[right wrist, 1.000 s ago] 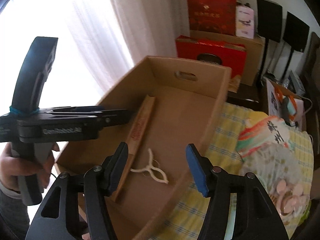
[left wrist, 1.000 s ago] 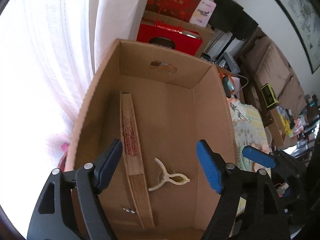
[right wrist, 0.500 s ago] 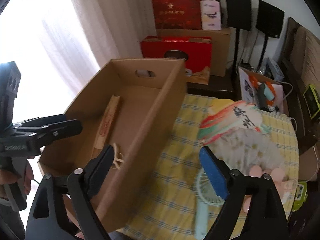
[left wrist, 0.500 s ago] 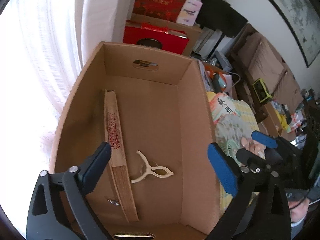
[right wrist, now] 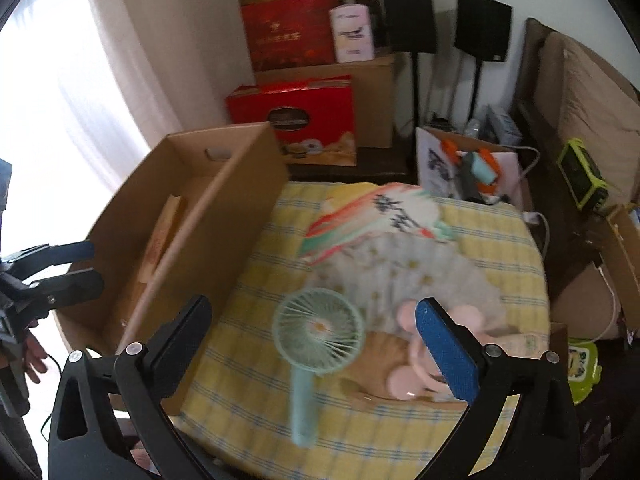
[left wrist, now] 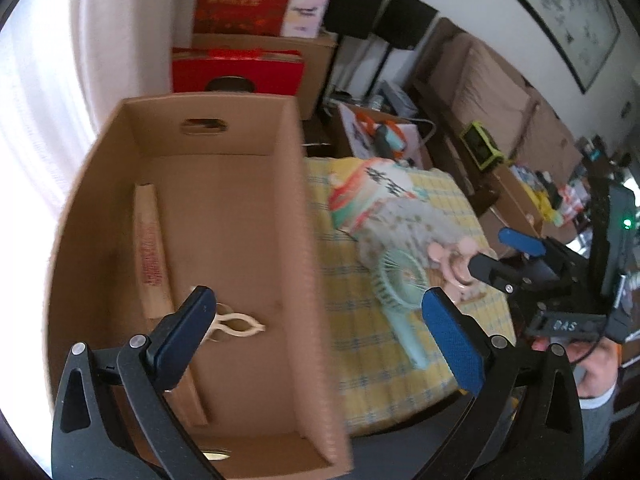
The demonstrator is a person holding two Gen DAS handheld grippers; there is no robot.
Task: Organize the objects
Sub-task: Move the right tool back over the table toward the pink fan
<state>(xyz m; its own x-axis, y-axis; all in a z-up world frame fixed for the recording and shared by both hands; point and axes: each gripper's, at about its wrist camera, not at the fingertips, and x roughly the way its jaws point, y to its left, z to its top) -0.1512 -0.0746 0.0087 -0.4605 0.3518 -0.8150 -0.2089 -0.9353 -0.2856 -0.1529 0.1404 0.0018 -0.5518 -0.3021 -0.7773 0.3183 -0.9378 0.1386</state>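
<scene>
An open cardboard box [left wrist: 208,100] stands at the left of the table. Inside lie a folded wooden fan [left wrist: 150,248] and a cream clip [left wrist: 236,326]. My left gripper [left wrist: 320,332] hangs wide open and empty, straddling the box's right wall. My right gripper [right wrist: 316,340] is above the yellow checked cloth [right wrist: 256,380], its jaws opening. A mint hand-held fan [right wrist: 318,330] lies on the cloth below the gap, untouched. A pink item [right wrist: 404,376] and spread paper fans [right wrist: 380,220] lie beside it.
Red gift boxes [right wrist: 292,120] and a brown carton are stacked behind the table by the curtain. A paper bag [right wrist: 460,160] with tools stands behind the table, black speakers [right wrist: 408,16] against the wall, a sofa on the right. A hand holds each gripper's handle.
Both grippers have swung right, away from over the box toward the cloth-covered table. Their jaws have spread wider. The folded fan and clip stay in the box.
</scene>
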